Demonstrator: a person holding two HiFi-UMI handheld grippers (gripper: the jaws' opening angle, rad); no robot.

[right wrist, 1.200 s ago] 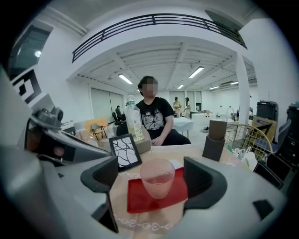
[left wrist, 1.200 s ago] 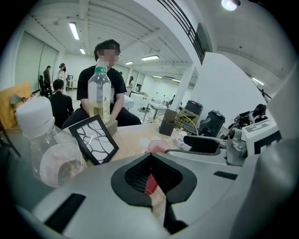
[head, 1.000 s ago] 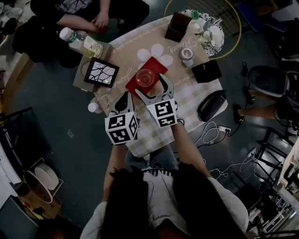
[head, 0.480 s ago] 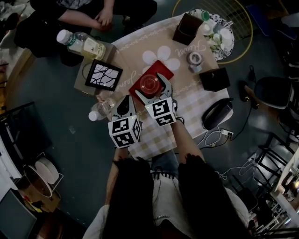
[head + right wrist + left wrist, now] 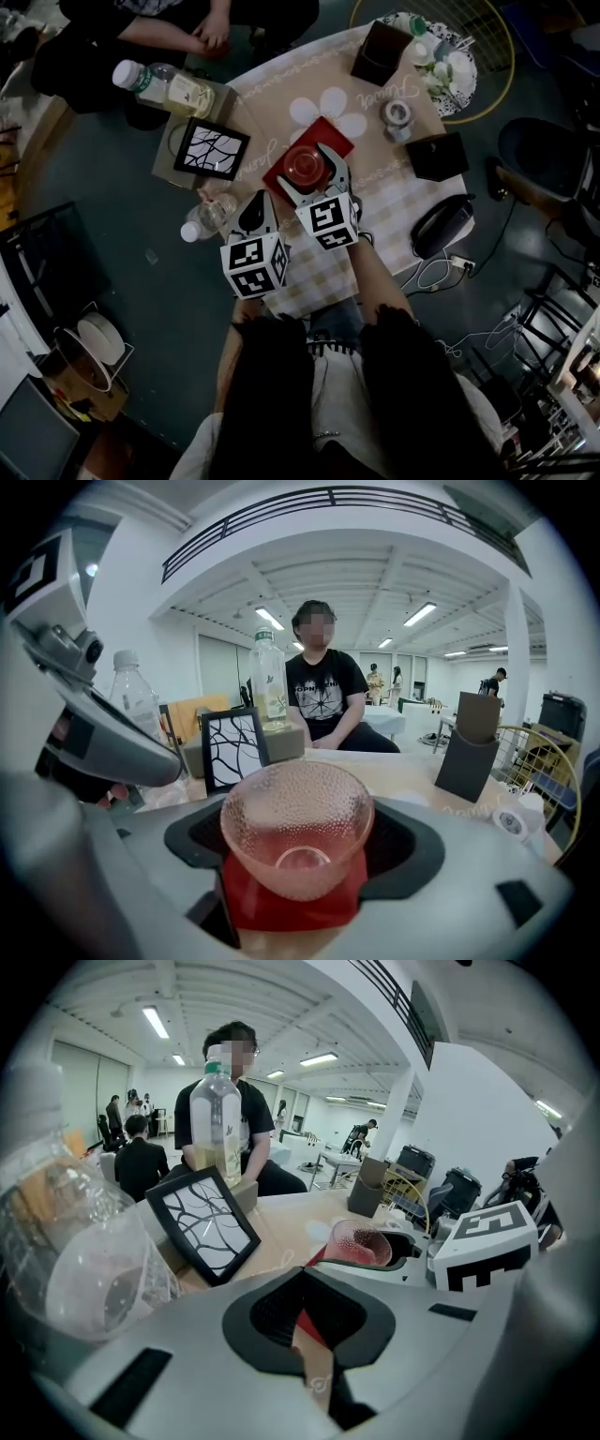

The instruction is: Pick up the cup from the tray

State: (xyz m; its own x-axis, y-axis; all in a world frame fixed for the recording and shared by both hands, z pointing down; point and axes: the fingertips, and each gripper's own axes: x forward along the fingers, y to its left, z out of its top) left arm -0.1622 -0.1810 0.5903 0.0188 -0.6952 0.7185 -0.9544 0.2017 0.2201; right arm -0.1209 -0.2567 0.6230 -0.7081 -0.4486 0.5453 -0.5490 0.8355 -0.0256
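A clear dimpled glass cup (image 5: pixel 296 836) stands on a small red tray (image 5: pixel 281 909) on the round table. My right gripper (image 5: pixel 300 819) is open, with one black pad on each side of the cup; I cannot see whether they touch it. From above, the cup (image 5: pixel 303 167) sits on the tray (image 5: pixel 330 136) between the right gripper's (image 5: pixel 306 174) spread fingers. My left gripper (image 5: pixel 255 202) hangs beside it to the left, shut and holding nothing. In the left gripper view, the cup (image 5: pixel 362 1241) shows ahead to the right, past the left gripper (image 5: pixel 300 1274).
A framed black-and-white picture (image 5: pixel 211 148) leans on a box with a bottle (image 5: pixel 159 84) on top. A plastic bottle (image 5: pixel 204 221) lies near my left gripper. A tape roll (image 5: pixel 397 112), black box (image 5: pixel 436 156) and dark holder (image 5: pixel 380 52) stand further right. A person sits across the table.
The right gripper has edged a little forward, so its fingers sit further round the cup. The left gripper stays shut at its side.
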